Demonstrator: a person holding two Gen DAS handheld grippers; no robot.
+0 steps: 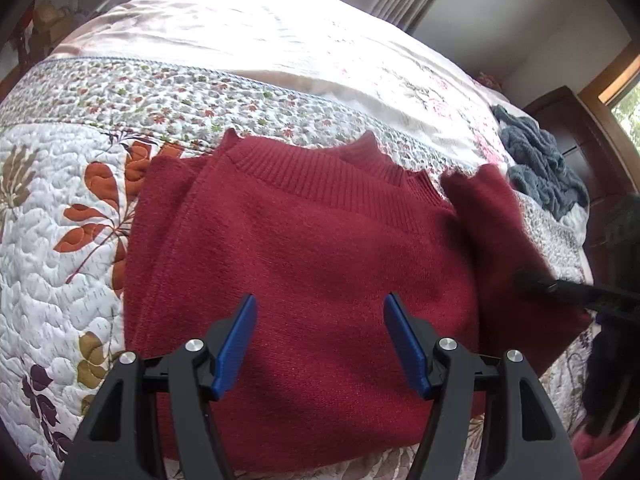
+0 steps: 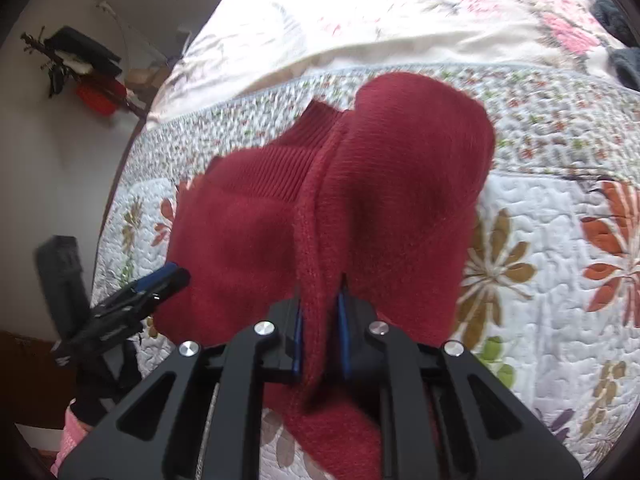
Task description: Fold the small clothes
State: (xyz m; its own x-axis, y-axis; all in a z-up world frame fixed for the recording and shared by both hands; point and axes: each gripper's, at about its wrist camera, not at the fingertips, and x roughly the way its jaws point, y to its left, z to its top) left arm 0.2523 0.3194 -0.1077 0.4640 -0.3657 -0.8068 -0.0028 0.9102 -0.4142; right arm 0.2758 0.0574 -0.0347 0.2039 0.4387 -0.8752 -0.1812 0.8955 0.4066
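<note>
A dark red knitted sweater (image 1: pixel 304 248) lies on the quilted bed, ribbed collar away from me and its left side folded inward. My left gripper (image 1: pixel 319 340) hovers just above the sweater's lower body, open, with nothing between its blue pads. My right gripper (image 2: pixel 320 320) is shut on a raised fold of the sweater (image 2: pixel 400 184), which stands up from the bed on the right side. In the left wrist view that lifted part (image 1: pixel 500 240) rises at the right with the right gripper's tip (image 1: pixel 536 282) against it. The right wrist view shows the left gripper (image 2: pixel 160 280) at the sweater's left edge.
The floral quilt (image 1: pixel 60 240) covers the bed, with a pale sheet (image 1: pixel 240 40) beyond. A grey-blue crumpled blanket (image 1: pixel 536 160) lies at the far right near a dark wooden headboard (image 1: pixel 568 128). A shelf with dark and red objects (image 2: pixel 88 68) stands by the wall.
</note>
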